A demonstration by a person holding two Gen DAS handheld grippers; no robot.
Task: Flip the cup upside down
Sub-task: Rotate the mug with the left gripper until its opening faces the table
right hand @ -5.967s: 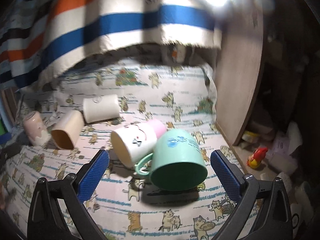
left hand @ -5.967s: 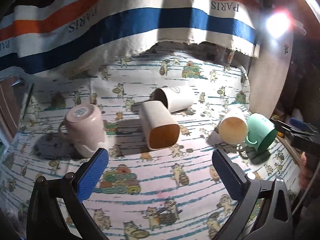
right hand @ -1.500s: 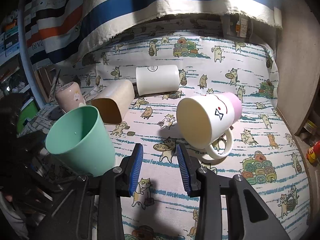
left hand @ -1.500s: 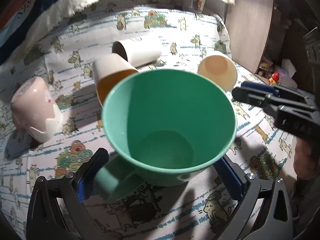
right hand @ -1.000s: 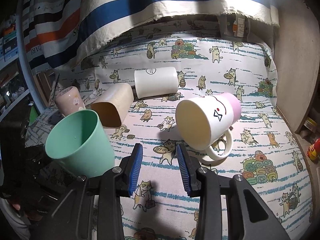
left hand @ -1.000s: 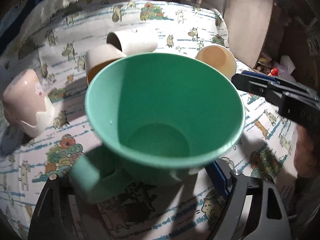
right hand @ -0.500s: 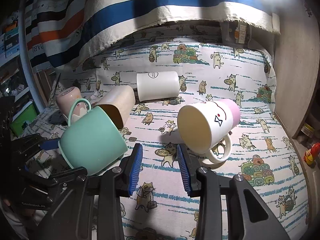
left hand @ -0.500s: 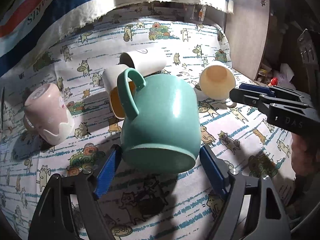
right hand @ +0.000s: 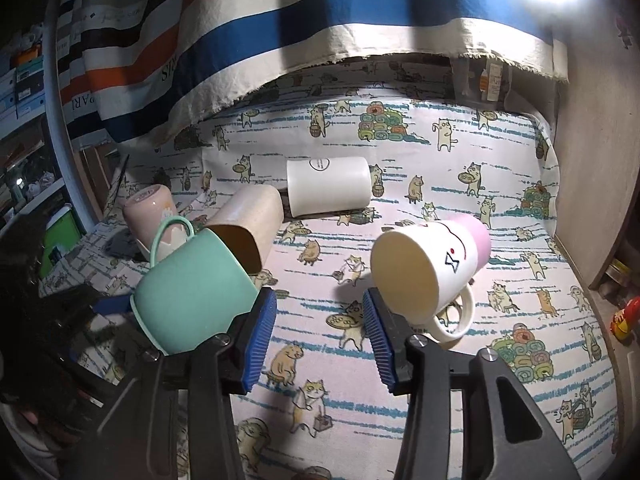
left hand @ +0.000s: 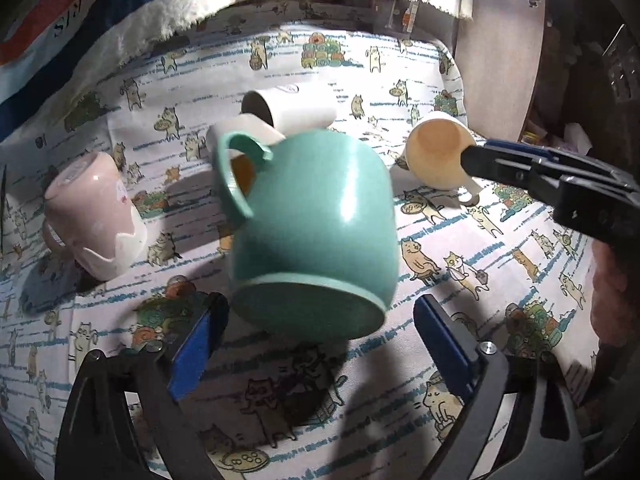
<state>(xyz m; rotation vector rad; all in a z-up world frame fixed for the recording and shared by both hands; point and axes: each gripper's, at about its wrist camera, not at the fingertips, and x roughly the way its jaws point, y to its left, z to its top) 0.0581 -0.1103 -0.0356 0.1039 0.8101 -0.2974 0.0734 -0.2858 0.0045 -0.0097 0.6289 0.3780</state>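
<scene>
A green mug (left hand: 316,232) hangs tilted in front of my left gripper (left hand: 320,344), its base toward the camera and its handle up at the left; it looks blurred. The blue pads stand wider than the mug and do not touch it. The green mug also shows at the left of the right wrist view (right hand: 192,292), mouth tipped down and away. My right gripper (right hand: 320,336) is partly open and empty, above the cloth between the green mug and a white-and-pink mug (right hand: 428,272) lying on its side.
A cat-print cloth (right hand: 400,360) covers the table. A pink cup (left hand: 92,216) stands upside down at the left. A beige tumbler (right hand: 248,232) and a white cup (right hand: 328,188) lie on their sides. A striped cloth (right hand: 280,32) hangs behind. A wooden panel (right hand: 592,160) stands at the right.
The green mug has turned over from mouth-toward-camera to base-toward-camera. My left jaws have spread off it. My right gripper has opened a little and stayed in place.
</scene>
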